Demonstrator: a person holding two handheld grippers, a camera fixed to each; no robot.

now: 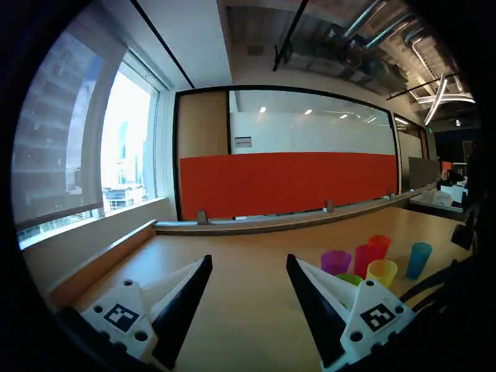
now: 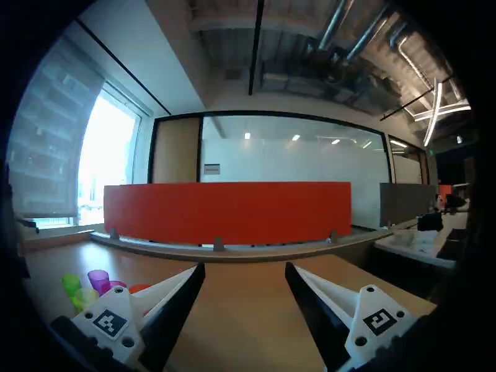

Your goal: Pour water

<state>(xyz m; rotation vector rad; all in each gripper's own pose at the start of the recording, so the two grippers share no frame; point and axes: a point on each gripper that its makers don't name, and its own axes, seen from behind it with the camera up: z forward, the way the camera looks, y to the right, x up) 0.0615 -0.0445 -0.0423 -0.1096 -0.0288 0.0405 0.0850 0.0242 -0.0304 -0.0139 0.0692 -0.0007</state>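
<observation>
Left gripper view: left gripper (image 1: 248, 259) spread, empty; right gripper (image 2: 243, 266) likewise. Best take the blue cup (image 1: 419, 259) squarely (it stands clear of the other cups (image 1: 366, 259)).

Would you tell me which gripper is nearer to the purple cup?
Left, most likely. The purple cup sits just ahead of the left gripper, to its right; seen from the right gripper it looks smaller and farther, off to its left.
</observation>
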